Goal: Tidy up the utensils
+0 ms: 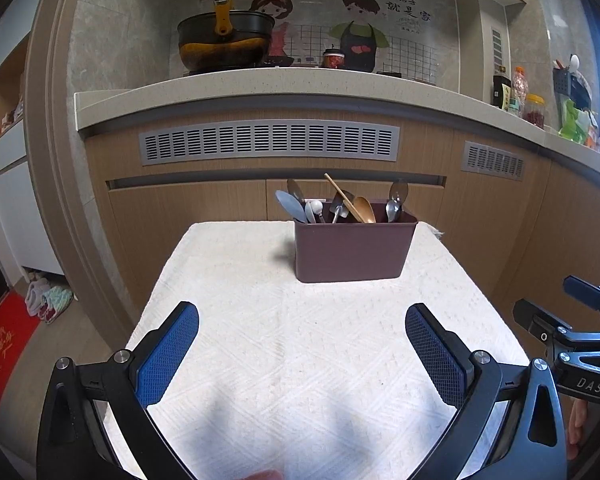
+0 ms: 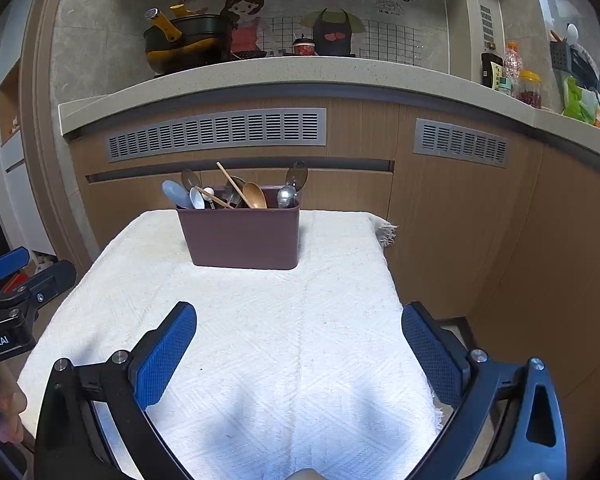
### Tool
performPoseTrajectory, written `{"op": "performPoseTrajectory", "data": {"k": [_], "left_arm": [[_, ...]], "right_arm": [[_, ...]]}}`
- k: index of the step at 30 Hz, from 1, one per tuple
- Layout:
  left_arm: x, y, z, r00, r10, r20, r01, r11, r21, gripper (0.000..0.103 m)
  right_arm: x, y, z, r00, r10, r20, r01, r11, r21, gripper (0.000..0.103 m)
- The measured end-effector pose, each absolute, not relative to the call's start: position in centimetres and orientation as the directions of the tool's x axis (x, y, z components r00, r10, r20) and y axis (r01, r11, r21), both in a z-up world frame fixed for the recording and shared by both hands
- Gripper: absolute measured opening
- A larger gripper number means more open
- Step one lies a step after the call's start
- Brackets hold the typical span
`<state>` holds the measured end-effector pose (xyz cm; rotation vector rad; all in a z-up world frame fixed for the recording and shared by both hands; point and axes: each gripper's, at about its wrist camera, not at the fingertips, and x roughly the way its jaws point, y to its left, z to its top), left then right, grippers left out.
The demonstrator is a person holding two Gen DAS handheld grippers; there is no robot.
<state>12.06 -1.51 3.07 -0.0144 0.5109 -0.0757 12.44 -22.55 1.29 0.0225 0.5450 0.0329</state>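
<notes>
A dark maroon utensil bin (image 1: 352,250) stands at the far end of a table covered with a white cloth (image 1: 300,340). It also shows in the right wrist view (image 2: 242,238). Several spoons stand in it: a wooden spoon (image 1: 362,209), a pale blue spoon (image 1: 292,205) and metal spoons (image 1: 396,200). My left gripper (image 1: 302,356) is open and empty, low over the near part of the cloth. My right gripper (image 2: 298,354) is open and empty, beside it to the right. Each gripper shows at the edge of the other's view.
Wooden kitchen cabinets with grey vent grilles (image 1: 268,142) stand right behind the table. A counter (image 1: 300,82) above them carries a black pot (image 1: 224,38), jars and bottles (image 1: 520,92). Shoes (image 1: 46,300) and a red mat (image 1: 0,352) lie on the floor at left.
</notes>
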Motion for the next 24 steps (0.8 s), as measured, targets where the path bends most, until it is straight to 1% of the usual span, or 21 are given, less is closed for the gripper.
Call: {"op": "performPoseTrajectory", "data": {"k": [24], "left_arm": [[11.74, -1.96, 3.22, 0.871, -0.096, -0.481, 0.093, 0.995, -0.031, 0.102]], "right_arm": [[12.28, -22.54, 1.75, 0.864, 0.036, -0.501, -0.028, 0.999, 0.023, 0.102]]}}
